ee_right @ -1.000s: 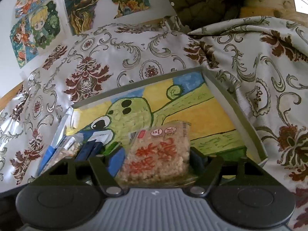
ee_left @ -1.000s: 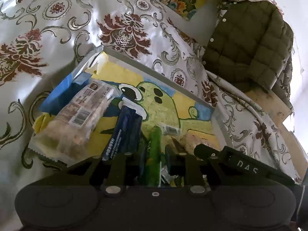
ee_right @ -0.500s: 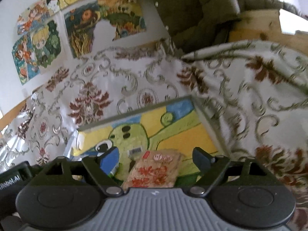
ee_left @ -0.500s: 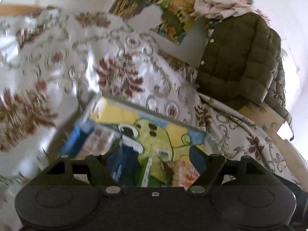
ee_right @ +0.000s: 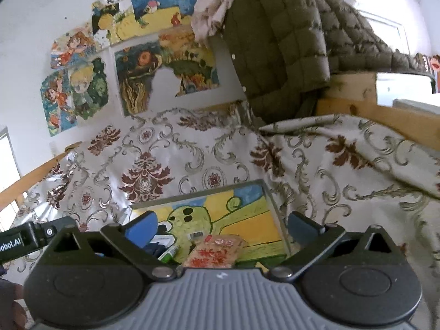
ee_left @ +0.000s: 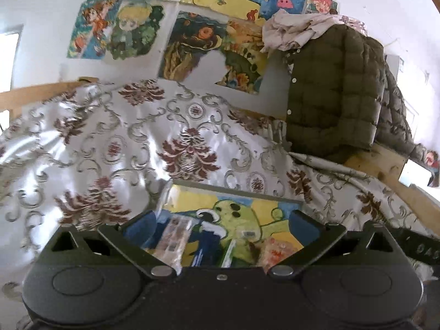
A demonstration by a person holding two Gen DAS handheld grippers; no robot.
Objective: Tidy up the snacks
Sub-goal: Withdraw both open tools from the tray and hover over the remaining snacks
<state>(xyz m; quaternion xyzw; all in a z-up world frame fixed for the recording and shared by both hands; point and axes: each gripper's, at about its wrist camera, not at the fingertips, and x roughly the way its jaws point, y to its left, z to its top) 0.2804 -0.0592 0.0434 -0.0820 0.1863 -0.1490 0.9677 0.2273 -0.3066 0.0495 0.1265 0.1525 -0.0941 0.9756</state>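
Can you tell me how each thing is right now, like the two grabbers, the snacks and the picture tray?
left gripper: jaws wide open after just opening, nothing held.
right gripper: same, wide open, empty.
tray: flat on the patterned cloth, holding snacks.
rice cracker pack: sealed, lying flat in the tray.
clear snack bar pack: sealed, lying in the tray.
green packet: lying in the tray.
jacket: draped over the wooden rail.

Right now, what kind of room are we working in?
Likely a bedroom: a patterned bedspread over a wooden frame, cartoon posters on the wall, a quilted jacket hung nearby.
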